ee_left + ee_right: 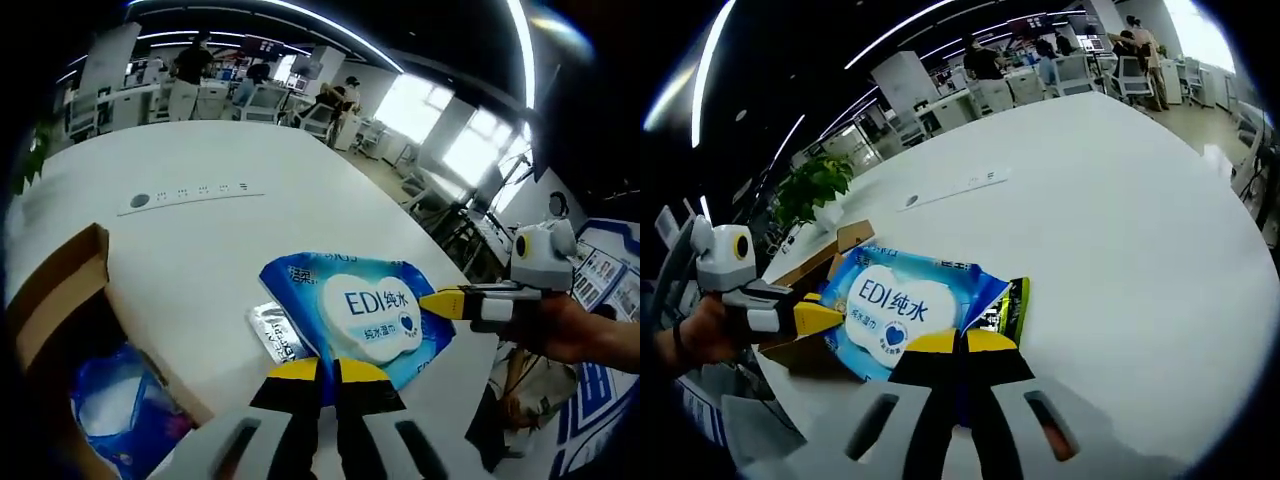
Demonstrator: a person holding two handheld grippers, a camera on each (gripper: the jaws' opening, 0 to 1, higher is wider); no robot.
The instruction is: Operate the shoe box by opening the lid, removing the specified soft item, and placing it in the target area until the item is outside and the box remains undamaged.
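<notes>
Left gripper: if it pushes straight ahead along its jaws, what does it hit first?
Nothing new: the left gripper is already shut on the near edge of the blue wipes pack. Going on would shove the pack across the white table, probably toward the right gripper holding its far edge.

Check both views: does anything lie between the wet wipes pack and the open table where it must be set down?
Nothing visible does. The wet wipes pack is already out of the cardboard shoe box, held at opposite edges by the left gripper and the right gripper, with bare white table beyond it.
</notes>
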